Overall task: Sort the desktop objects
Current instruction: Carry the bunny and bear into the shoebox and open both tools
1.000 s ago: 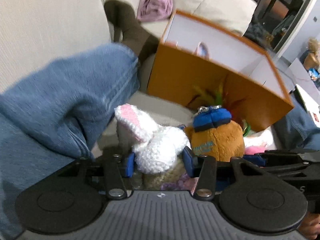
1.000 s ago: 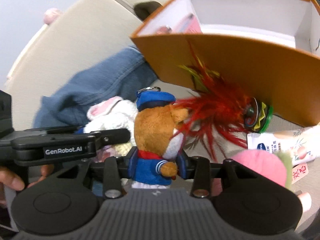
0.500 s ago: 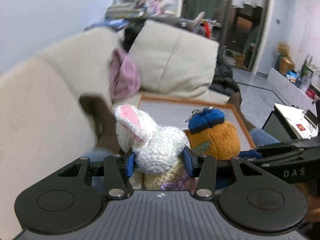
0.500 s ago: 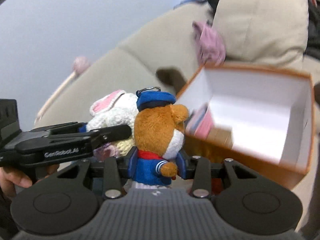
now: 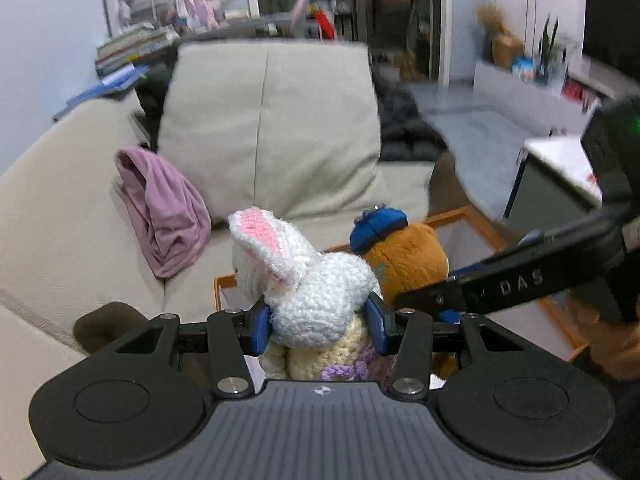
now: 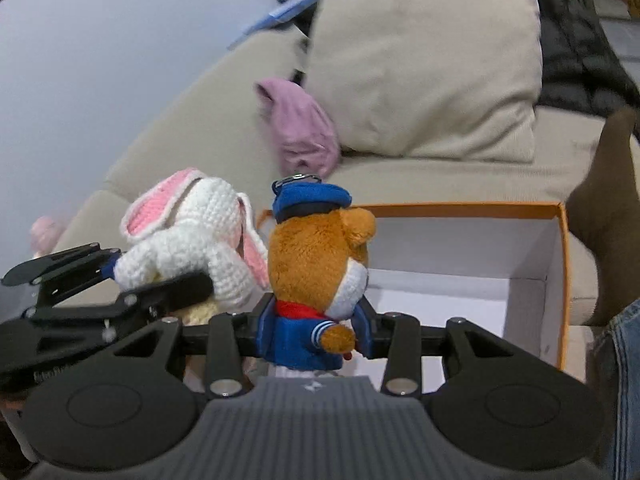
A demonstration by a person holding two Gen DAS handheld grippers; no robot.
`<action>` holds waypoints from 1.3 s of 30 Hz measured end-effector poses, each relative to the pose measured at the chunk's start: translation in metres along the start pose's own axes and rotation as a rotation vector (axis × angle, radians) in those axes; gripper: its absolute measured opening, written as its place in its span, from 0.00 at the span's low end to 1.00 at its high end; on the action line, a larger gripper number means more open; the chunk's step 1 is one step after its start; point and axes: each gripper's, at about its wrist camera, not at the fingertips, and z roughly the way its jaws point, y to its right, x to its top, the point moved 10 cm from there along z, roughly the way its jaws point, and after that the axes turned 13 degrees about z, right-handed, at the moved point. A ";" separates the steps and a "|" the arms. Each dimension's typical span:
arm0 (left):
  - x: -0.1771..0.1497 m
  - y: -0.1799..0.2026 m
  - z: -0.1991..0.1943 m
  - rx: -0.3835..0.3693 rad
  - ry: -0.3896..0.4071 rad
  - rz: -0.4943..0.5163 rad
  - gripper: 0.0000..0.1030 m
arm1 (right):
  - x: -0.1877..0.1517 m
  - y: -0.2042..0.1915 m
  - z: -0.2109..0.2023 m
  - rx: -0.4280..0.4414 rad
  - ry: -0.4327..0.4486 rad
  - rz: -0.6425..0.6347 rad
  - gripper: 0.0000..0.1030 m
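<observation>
Left wrist view: left tongs (image 5: 318,322) closed on a white crocheted rabbit (image 5: 316,280), blue pads pressed to either side of its body, pink-lined ear up and to the left. Just to its right, a brown plush bear (image 5: 404,258) in a blue cap, carried by the right tongs, whose black arm crosses the right side of the view; the two toys are close together, contact not determinable. Behind and below the toys, the rim of an orange box (image 5: 472,216) resting on the seat of a beige sofa (image 5: 60,208). A purple cloth (image 5: 164,216) is draped at the sofa's left inner corner, against a back cushion (image 5: 268,128). Room beyond blurred. Right wrist view: right tongs (image 6: 314,330) closed on the bear's blue sailor jacket, the bear upright, keyring loop at the cap. The rabbit sits to the left in the left tongs. The orange box lies open directly ahead and to the right on the sofa seat, white interior, apparently empty in the visible part. A socked foot (image 6: 604,216) rests at the box's right side; a denim leg at the lower right edge. Step in hand, by judgement: both toys lifted and carried toward the box. Next move calls for bringing each toy over the opening, clear of the near orange wall, then loosening the tongs so the toys drop inside.
</observation>
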 end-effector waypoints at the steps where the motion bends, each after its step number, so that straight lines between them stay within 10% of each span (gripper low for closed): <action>1: -0.004 -0.002 0.011 0.001 -0.029 0.012 0.53 | 0.002 0.004 0.010 -0.006 -0.021 0.008 0.41; 17: -0.053 -0.019 0.086 -0.066 -0.250 0.051 0.56 | -0.013 0.034 0.092 -0.103 -0.212 0.045 0.42; 39: -0.046 -0.059 0.021 0.038 -0.058 -0.197 0.62 | -0.020 0.038 0.119 -0.132 -0.246 0.095 0.47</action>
